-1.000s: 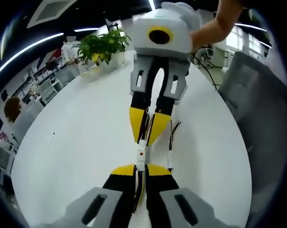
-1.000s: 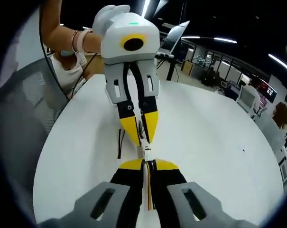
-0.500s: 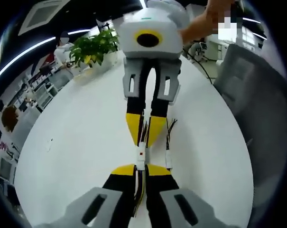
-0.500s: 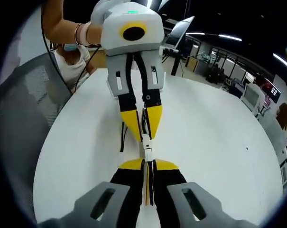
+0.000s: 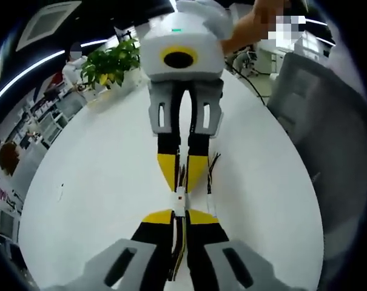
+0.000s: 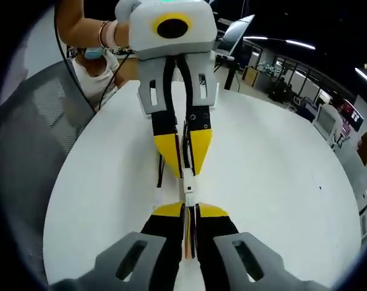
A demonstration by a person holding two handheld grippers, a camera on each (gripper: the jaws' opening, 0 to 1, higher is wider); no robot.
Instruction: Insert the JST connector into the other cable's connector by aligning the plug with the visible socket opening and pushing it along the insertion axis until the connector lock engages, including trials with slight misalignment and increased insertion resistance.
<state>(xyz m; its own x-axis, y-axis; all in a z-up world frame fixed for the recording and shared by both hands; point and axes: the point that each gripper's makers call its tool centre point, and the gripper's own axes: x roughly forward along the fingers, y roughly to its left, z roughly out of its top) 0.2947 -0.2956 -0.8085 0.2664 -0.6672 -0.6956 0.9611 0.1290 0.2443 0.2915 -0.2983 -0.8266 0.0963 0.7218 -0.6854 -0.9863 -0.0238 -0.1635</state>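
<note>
Both tongs (image 5: 179, 216) tip-to-tip mid-table (image 5: 98, 182), connectors (image 5: 180, 202) joined

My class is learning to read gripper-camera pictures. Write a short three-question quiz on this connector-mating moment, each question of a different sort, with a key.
1. True or false: both grippers have their fingers closed on cables.
2. Multiple choice: the spare cable lies on the A) grey chair B) white table C) plant pot.
3. Fill in: the white connectors meet between the left gripper and the ____ gripper.

Key: 1 true; 2 B; 3 right. In the right gripper view, the connectors sit between the right gripper and the left gripper.
</note>
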